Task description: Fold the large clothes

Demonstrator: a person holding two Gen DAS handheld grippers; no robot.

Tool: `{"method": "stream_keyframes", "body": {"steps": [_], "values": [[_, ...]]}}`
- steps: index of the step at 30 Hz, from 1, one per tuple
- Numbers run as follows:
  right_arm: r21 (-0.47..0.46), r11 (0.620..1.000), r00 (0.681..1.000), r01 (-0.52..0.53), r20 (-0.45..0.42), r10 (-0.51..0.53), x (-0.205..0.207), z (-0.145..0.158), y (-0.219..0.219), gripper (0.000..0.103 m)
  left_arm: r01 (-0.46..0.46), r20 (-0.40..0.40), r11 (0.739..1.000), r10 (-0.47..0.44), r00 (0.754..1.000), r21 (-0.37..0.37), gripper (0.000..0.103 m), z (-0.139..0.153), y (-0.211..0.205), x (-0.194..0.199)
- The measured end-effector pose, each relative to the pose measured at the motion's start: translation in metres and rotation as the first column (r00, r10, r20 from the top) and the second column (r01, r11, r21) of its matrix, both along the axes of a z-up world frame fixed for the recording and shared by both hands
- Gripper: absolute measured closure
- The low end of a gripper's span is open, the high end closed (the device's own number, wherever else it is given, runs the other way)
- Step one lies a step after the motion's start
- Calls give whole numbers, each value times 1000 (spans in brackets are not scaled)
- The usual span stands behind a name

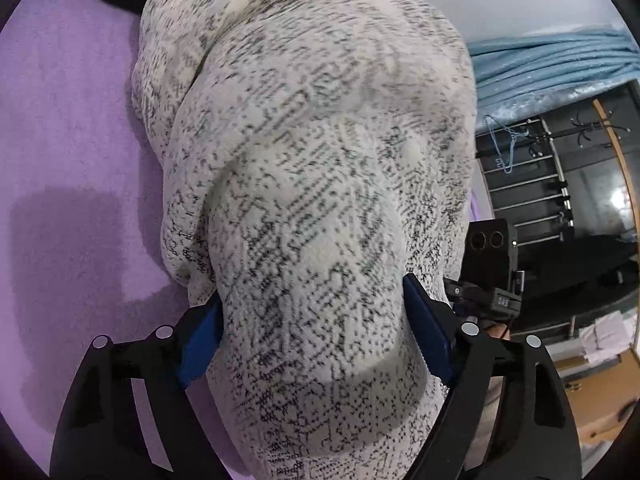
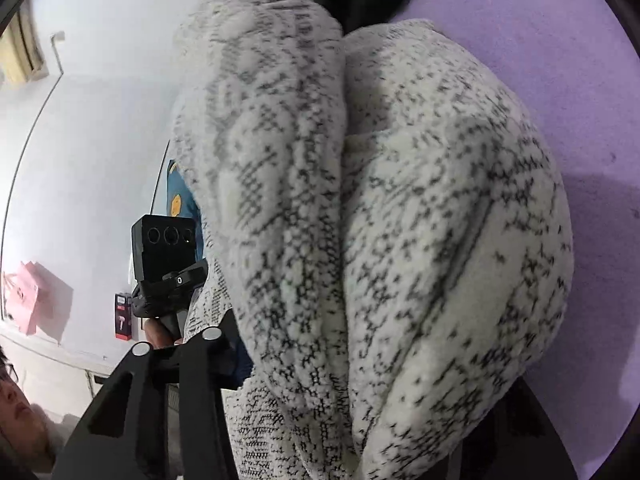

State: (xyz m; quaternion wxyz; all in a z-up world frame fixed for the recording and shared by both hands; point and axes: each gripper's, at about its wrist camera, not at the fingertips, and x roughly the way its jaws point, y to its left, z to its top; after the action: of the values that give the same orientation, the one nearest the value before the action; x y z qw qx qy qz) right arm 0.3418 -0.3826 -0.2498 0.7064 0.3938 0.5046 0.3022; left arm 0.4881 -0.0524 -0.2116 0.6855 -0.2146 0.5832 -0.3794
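Left gripper (image 1: 316,332): blue pads (image 1: 200,344) wide apart w/ a thick bunch of the speckled white-and-black knit sweater (image 1: 312,168) filling the gap, fabric touching both pads, so it's gripped. Sweater drapes from there down onto the purple cover (image 1: 68,128), which lies under and beside it. Right gripper (image 2: 344,408): mostly buried in sweater folds; only one black finger arm shows, pads hidden, so can't tell if clamped. Other gripper's camera block sits just beside the sweater in each view.
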Motion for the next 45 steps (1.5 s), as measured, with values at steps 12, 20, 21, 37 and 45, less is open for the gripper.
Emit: {"method": "stream_keyframes", "body": {"steps": [12,20,21,37,45], "values": [[3,1000,994,-24,107,24,-42,47,12,64,-1,69,999,4,998,-41,29,44,-5,-24],[31,999,984,-15,177,9,-112,91,15,64,50,150,999,-47,988,-18,29,101,-28,-68],[45,999,980,-2,197,-7,-127,98,12,64,63,159,998,-59,986,-23,29,109,-33,-75],[90,981,921,170,340,-190,-296,171,-50,64,268,238,963,-259,936,-6,29,196,-154,-157],[65,954,868,293,401,-294,-368,216,-86,64,395,283,917,-367,886,-49,29,230,-234,-192]]}}
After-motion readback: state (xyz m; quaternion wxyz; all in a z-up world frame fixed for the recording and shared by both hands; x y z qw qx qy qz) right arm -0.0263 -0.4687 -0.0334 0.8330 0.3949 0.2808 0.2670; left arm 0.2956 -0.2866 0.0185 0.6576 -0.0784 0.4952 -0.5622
